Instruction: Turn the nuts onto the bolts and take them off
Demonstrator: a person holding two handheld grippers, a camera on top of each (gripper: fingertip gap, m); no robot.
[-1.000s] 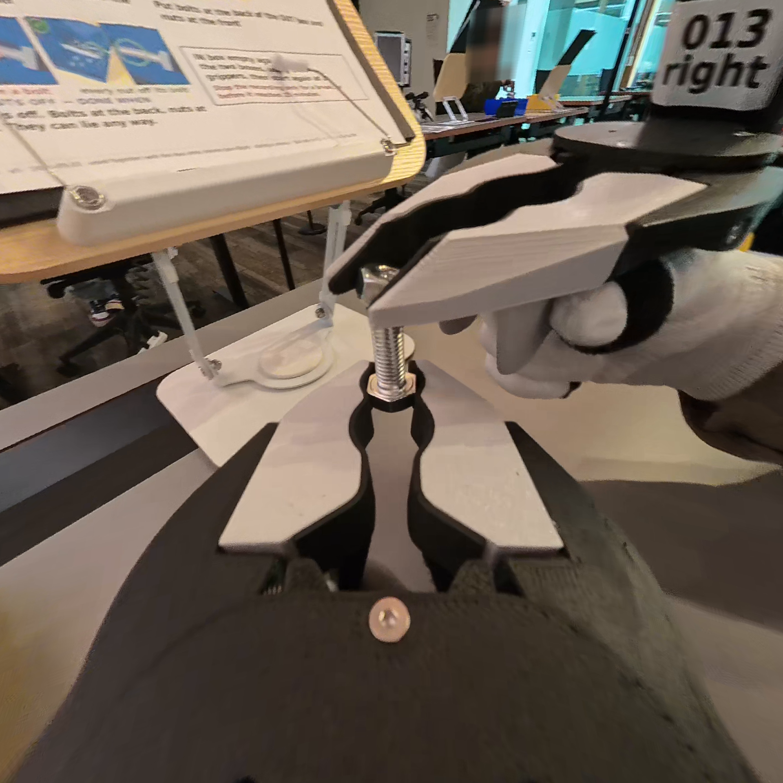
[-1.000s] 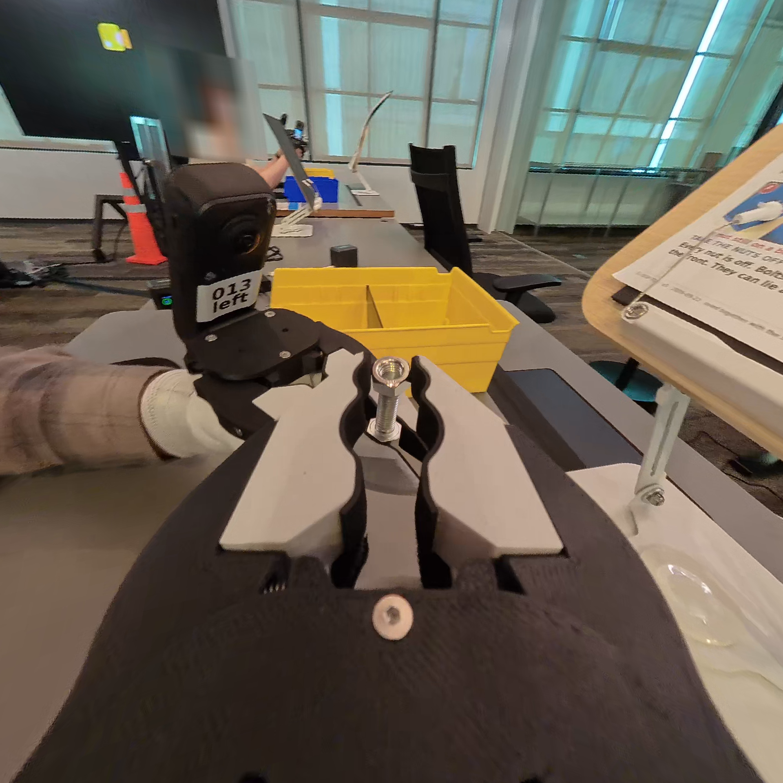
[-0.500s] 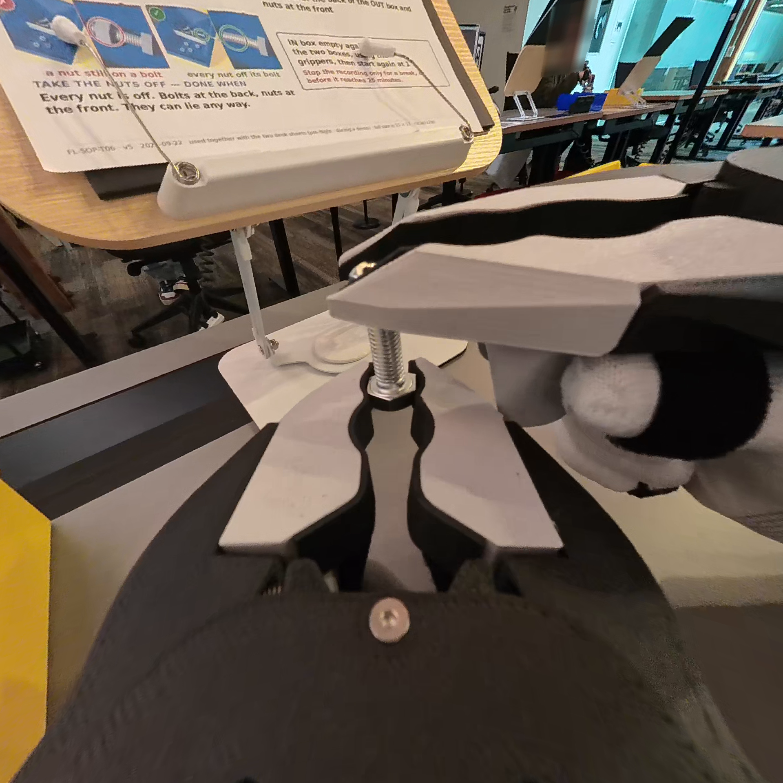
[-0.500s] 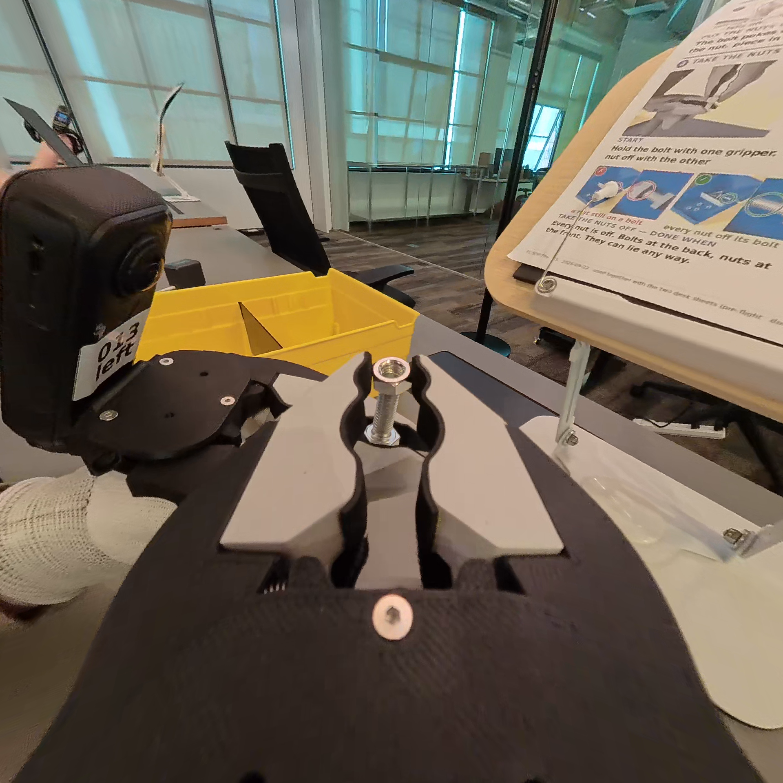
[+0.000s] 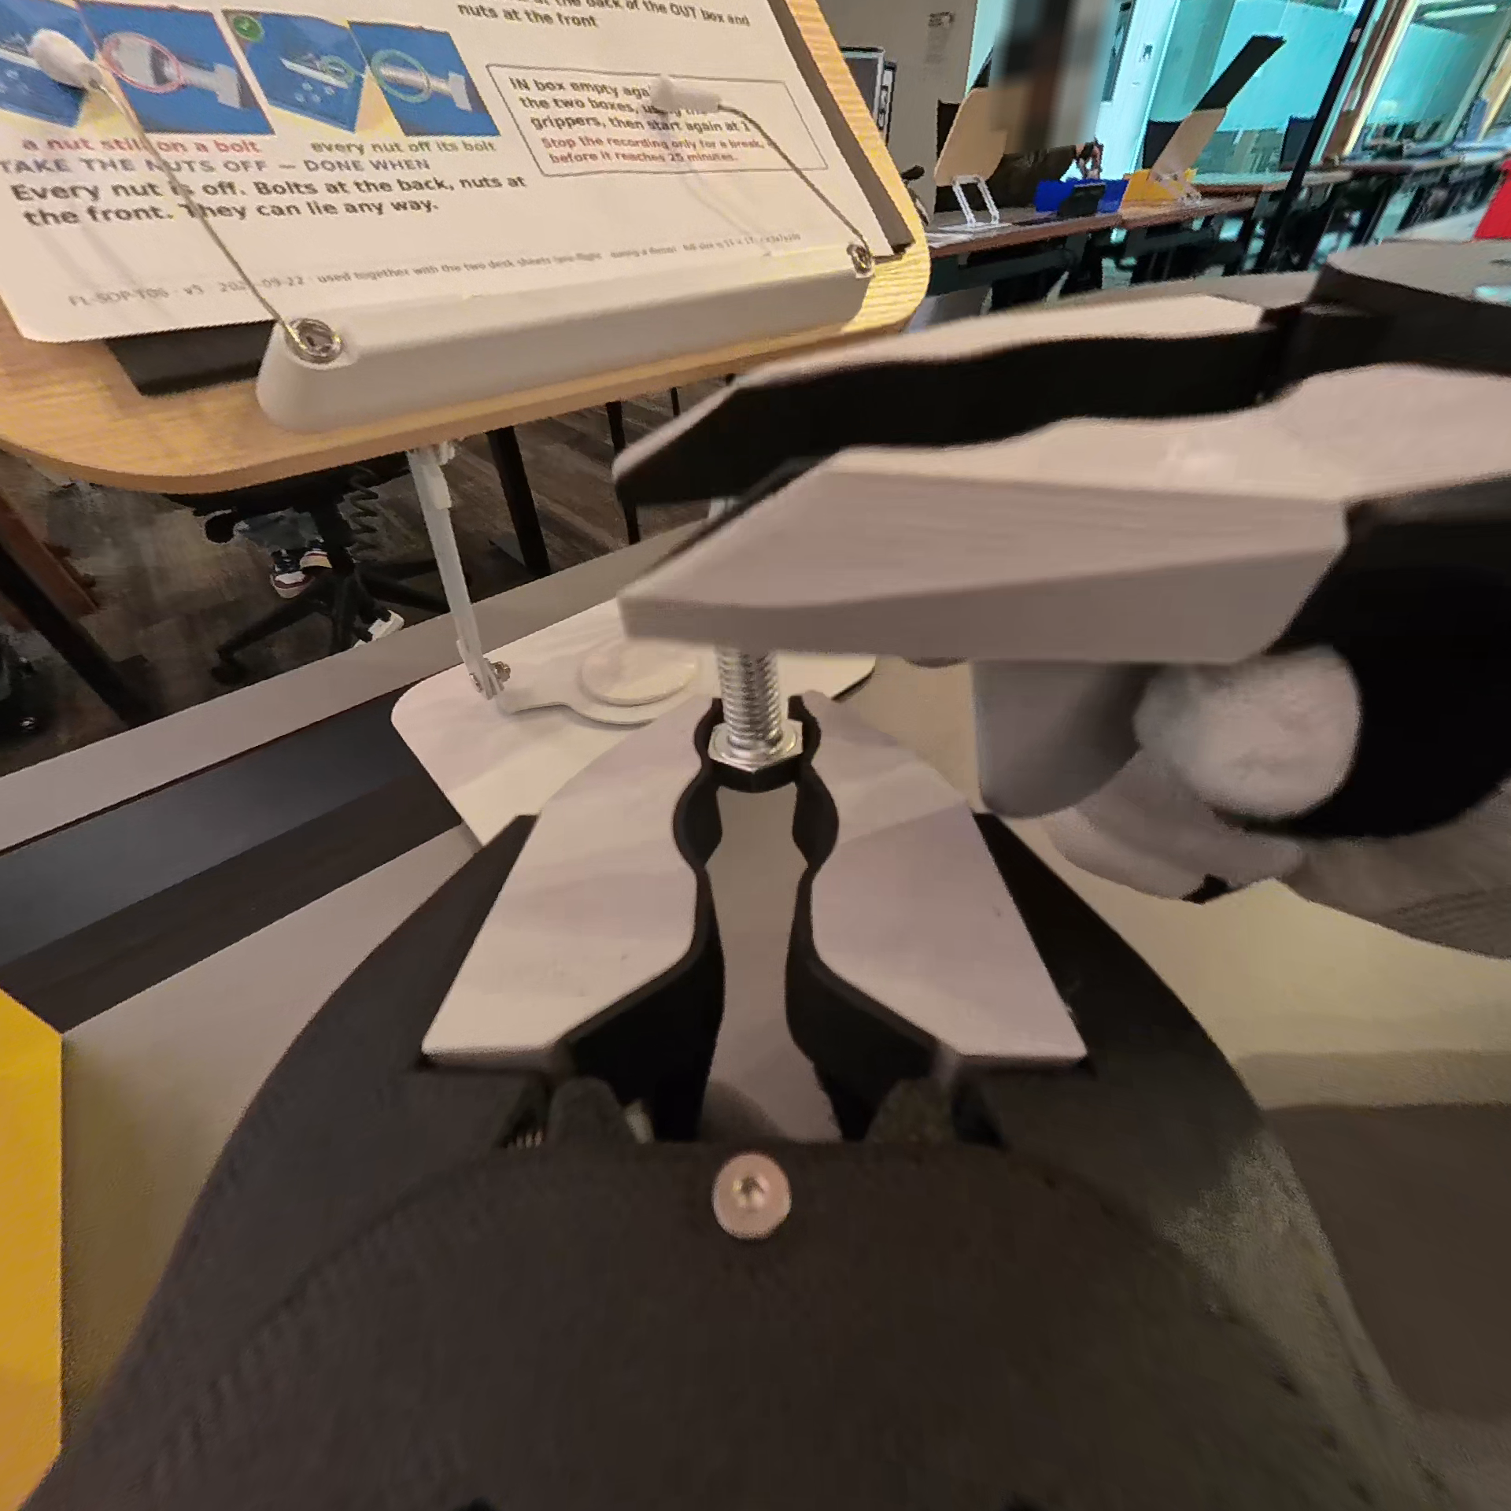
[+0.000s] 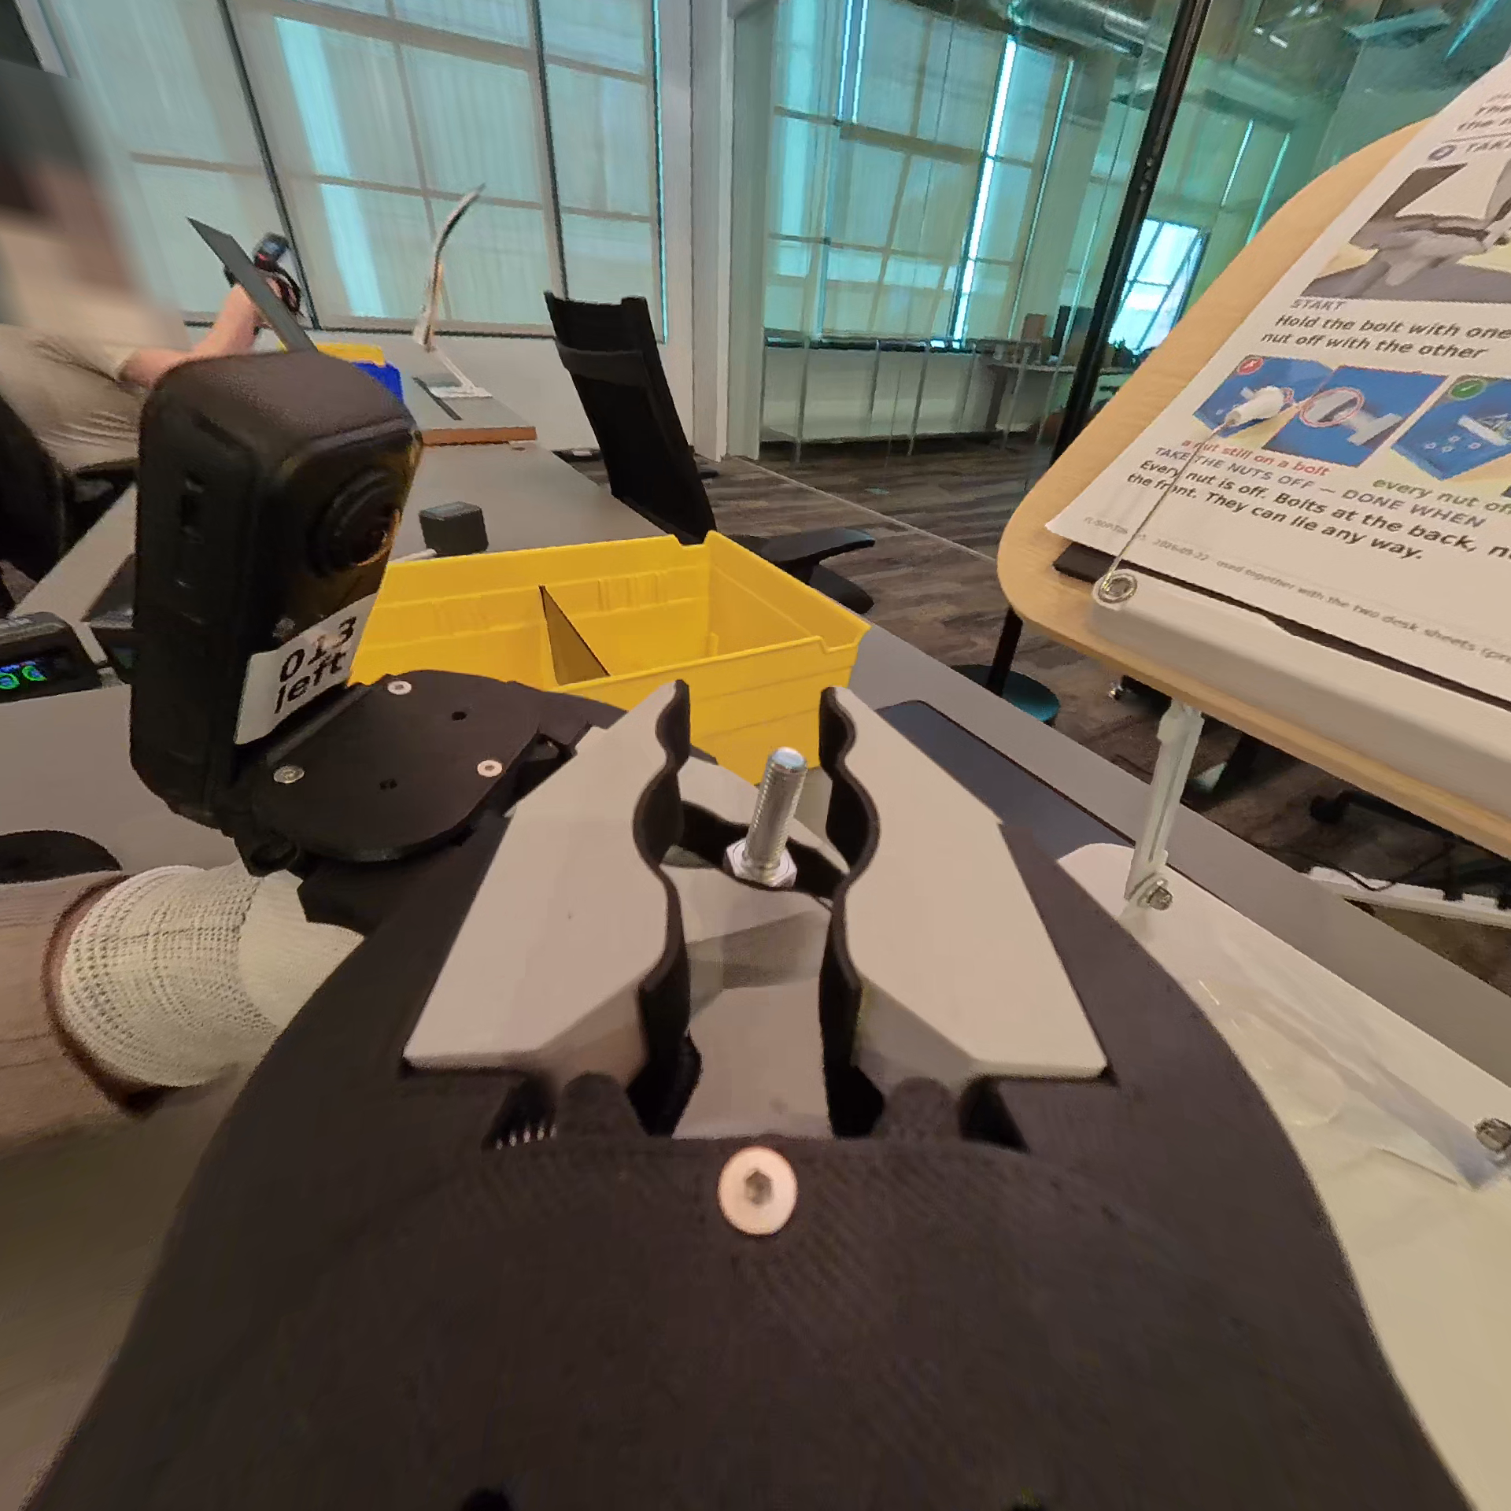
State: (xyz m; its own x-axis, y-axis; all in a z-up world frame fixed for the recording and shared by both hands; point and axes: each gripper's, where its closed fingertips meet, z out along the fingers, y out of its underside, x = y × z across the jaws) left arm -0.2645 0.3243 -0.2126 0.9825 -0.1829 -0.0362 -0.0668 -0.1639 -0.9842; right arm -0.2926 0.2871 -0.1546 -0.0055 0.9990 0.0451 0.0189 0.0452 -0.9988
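One bolt stands upright, thread up. Its hex head is pinched between the nearly closed tips of the left gripper, which a white-gloved hand holds level. The right gripper reaches across from 3 o'clock, its fingers spread either side of the thread and clear of it, holding nothing. A divided yellow bin sits at 12 o'clock. A white label marks the left camera, and a printed instruction sheet leans at 2 o'clock.

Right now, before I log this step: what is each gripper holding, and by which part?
The left gripper clamps the bolt by its bottom hex end; the right gripper is open around the thread, holding nothing.
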